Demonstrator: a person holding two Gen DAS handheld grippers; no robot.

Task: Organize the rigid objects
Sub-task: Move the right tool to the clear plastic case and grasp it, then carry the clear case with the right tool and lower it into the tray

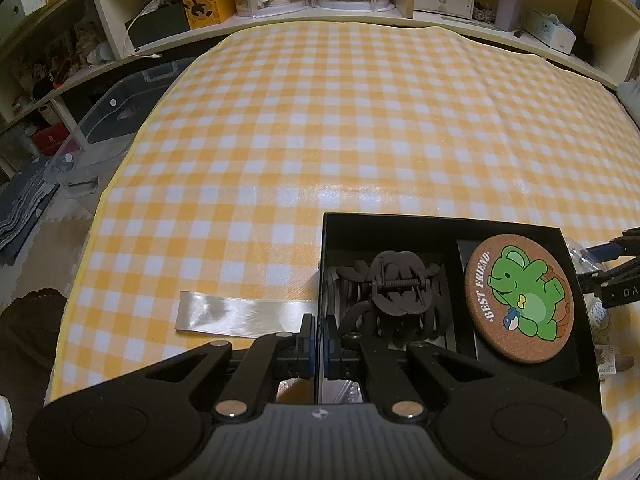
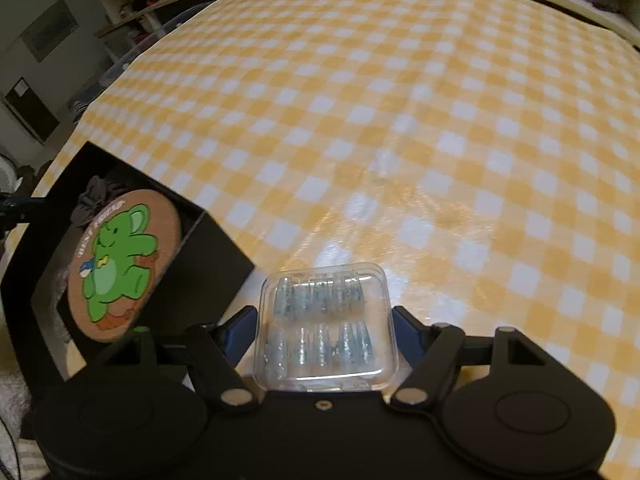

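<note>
Case (image 2: 326,326) of clear plastic sits between the right gripper (image 2: 325,322) pads, right of the box (image 1: 440,222); slick walls could slip. Left gripper (image 1: 319,346) pinches the box's left wall.

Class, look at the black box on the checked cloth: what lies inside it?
Inside the black box lie a dark hair claw clip on the left and a cork coaster with a green bear on the right. Whatever lies beneath them is covered.
</note>
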